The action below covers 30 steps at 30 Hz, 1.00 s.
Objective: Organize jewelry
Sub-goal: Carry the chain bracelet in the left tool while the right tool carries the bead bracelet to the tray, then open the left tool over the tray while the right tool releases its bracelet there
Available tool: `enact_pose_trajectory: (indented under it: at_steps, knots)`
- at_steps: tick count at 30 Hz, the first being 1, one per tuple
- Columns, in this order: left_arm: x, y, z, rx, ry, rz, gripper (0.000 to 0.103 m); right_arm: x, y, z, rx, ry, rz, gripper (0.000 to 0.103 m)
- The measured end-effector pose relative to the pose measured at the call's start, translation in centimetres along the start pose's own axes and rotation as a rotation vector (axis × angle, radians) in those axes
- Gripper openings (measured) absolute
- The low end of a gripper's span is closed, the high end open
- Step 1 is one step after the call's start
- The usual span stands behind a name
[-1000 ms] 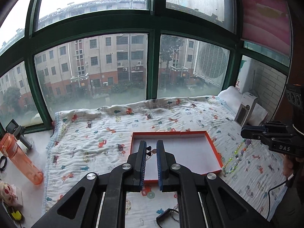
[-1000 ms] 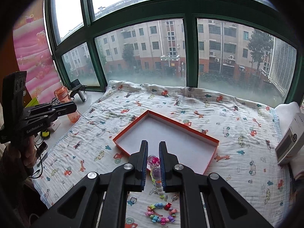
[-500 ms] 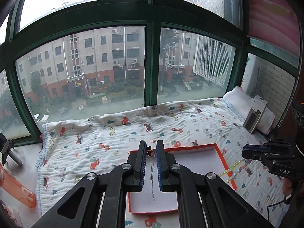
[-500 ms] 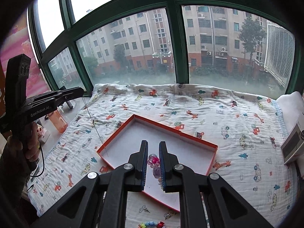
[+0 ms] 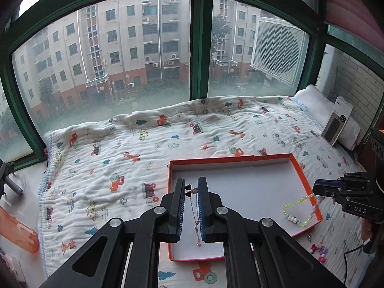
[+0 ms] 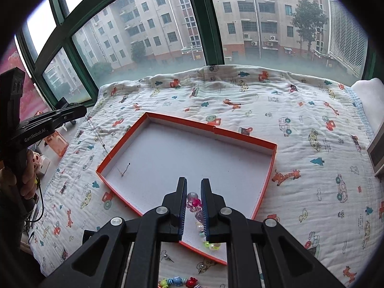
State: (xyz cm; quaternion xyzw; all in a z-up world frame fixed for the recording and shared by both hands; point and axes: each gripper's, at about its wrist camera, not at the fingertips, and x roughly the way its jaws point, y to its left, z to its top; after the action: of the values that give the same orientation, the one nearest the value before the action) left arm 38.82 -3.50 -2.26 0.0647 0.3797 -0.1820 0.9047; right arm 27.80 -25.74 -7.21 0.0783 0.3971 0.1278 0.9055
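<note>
The left hand-held gripper [image 5: 191, 193] is pinching a thin chain necklace [image 5: 195, 212], which is hanging down between its blue pads into the near left corner of the orange tray [image 5: 303, 172]. The right hand-held gripper [image 6: 193, 198] is pinching a beaded bracelet [image 6: 198, 212] that is draping over the tray's near rim. Both are pointing steeply down at the bed's printed quilt [image 5: 124, 158].

The left view is showing "DAS" on the right unit's side and the bracelet's pale green loop lying inside the tray. The right view is showing "GenRobot.AI" on the left unit, a person's hand [image 6: 25, 180] gripping its handle, and a colourful bead bracelet [image 6: 177, 282] on the quilt.
</note>
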Motion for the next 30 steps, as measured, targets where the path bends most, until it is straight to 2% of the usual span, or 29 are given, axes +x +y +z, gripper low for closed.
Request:
enact_pose_trajectory:
  at_steps: [8,17,19,21,24,27,28,30]
  knots:
    - [5.9,0.4,-4.0,-0.006,0.146,0.008,0.011,2.6,-1.3,-1.3,0.04,0.069,-0.034,0.014]
    - [10.0,0.6,-7.4,-0.003,0.247,0.002,0.013,4.0,-0.9,-2.3,0.006,0.109,-0.048,0.014]
    - [10.4,0.7,-7.8,-0.009,0.265,-0.001,0.018,4.3,-0.9,-2.3,0.008,0.115,-0.044,0.014]
    - [10.7,0.7,-8.2,-0.013,0.272,-0.02,0.031,4.4,-1.0,-2.4,0.009,0.12,-0.045,0.015]
    - [10.6,0.1,-8.3,0.005,0.269,-0.016,0.036,4.5,-0.9,-2.6,-0.003,0.134,-0.059,0.017]
    - [9.8,-0.3,-8.1,0.019,0.268,0.005,0.036,3.9,-0.5,-2.6,-0.02,0.134,-0.076,0.026]
    - [9.2,-0.4,-8.0,0.019,0.263,0.0,0.036,3.5,-0.4,-2.5,-0.025,0.128,-0.074,0.031]
    - [7.8,-0.5,-7.9,0.019,0.247,0.001,0.043,2.6,-0.1,-2.4,-0.034,0.113,-0.081,0.04]
